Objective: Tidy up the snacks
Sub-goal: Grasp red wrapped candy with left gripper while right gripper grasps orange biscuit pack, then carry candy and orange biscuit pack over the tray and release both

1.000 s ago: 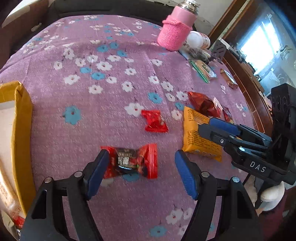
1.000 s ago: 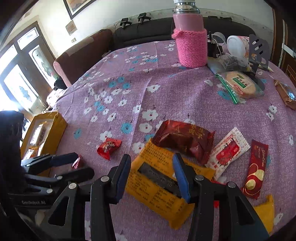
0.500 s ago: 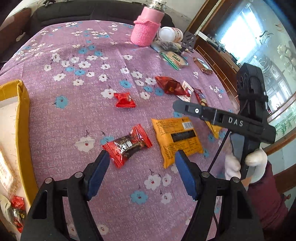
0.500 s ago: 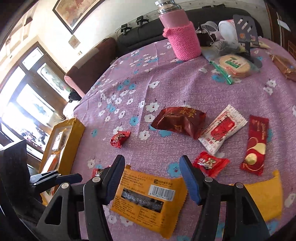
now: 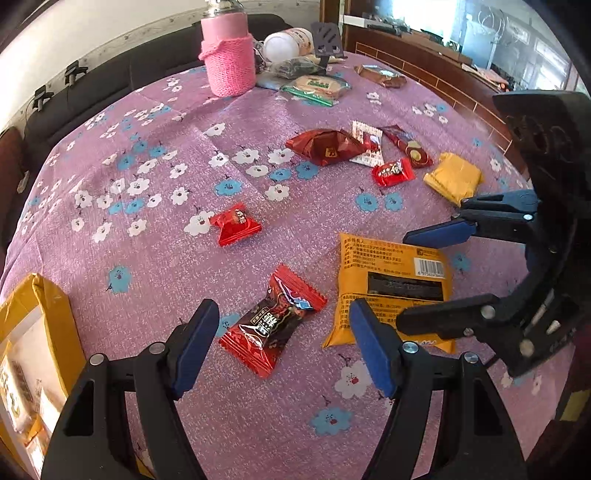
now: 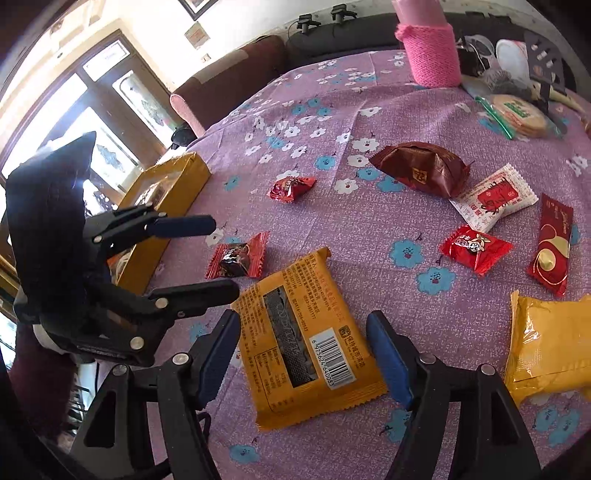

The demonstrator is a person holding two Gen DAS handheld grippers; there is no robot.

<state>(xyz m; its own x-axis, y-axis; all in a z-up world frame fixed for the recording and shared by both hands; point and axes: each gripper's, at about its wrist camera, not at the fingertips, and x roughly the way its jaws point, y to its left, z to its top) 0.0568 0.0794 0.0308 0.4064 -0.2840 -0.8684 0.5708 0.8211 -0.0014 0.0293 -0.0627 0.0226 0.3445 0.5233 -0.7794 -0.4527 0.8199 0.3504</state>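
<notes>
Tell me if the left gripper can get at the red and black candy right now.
Probably yes: the left gripper is open, the red and black candy lies flat between its fingers, nothing covering it.

Home living or dining room. Table under purple floral tablecloth [image 5: 155, 266], dark sofa [image 6: 354, 33] along far edge, maroon armchair [image 6: 225, 81] at corner. Framed picture [image 6: 194, 4] on cream wall, sunlit glass-paned doors [image 6: 99, 122], wooden cabinet [image 5: 424, 70] by bright window. Pink flask in knitted sleeve [image 5: 228, 55] and loose snack packets [image 5: 328, 147] on table.
</notes>
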